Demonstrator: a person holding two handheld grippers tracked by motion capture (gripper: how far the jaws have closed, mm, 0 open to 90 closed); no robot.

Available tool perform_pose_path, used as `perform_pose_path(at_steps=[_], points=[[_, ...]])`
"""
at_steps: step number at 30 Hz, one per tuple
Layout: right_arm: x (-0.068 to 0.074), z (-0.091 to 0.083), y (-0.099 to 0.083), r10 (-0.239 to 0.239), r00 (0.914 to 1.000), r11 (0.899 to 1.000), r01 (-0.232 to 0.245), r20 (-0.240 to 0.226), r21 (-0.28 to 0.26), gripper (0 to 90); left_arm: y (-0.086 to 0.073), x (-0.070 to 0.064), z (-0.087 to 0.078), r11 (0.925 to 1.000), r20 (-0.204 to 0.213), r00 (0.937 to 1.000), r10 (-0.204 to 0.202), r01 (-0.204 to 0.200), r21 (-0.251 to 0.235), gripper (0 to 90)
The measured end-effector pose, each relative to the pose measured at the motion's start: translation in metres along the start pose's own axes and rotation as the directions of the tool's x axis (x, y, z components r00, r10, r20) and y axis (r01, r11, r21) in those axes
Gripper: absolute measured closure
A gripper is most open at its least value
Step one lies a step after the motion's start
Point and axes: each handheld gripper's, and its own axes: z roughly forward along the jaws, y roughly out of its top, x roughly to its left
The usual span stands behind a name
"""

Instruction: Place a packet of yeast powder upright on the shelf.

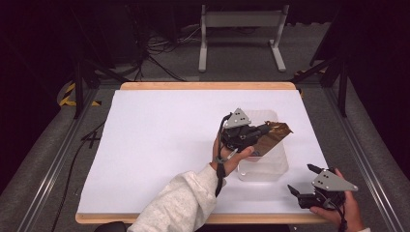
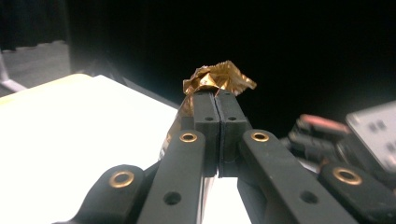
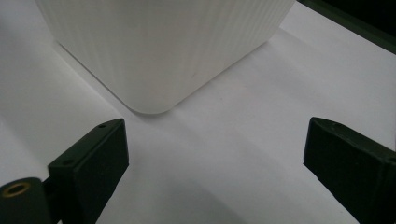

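From the high view, the left tool (image 1: 265, 129) is hovering over the translucent rectangular plastic container (image 1: 263, 166) on the white-covered table (image 1: 159, 140), pinching a crinkled copper-gold foil wrapper (image 1: 274, 135) that is sticking out toward 3 o'clock. The right tool (image 1: 300, 179) is resting near the table's 5 o'clock corner, jaws spread wide and empty.

In the left gripper view, the jaws are pressing together, the wrapper (image 2: 217, 79) bunching above their tips at 12 o'clock.

In the right gripper view, the container's rounded corner (image 3: 154, 60) is sitting at 12 o'clock, ahead of the spread jaws.
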Motion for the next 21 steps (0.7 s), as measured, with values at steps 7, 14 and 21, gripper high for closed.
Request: perform_pose_path(at_steps=[7, 14, 21], points=[[-0.001, 0.0, -0.001, 0.003, 1.0, 1.0, -0.003, 0.0, 0.005, 7.3, 0.014, -0.002, -0.026, 0.9771, 0.032, 0.9853, 0.168, -0.171, 0.127, 88.3], [0.0, 0.002, 0.0, -0.001, 1.0, 1.0, 0.001, -0.006, 0.013, 7.4, 0.027, 0.004, -0.038, 0.9325, 0.097, 0.966, 0.239, -0.257, 0.254, 88.9], [0.0, 0.002, 0.0, -0.002, 1.0, 1.0, 0.002, -0.007, 0.016, 7.3, 0.029, 0.007, -0.034, 0.9399, 0.068, 0.9659, 0.25, -0.259, 0.223, 90.0]])
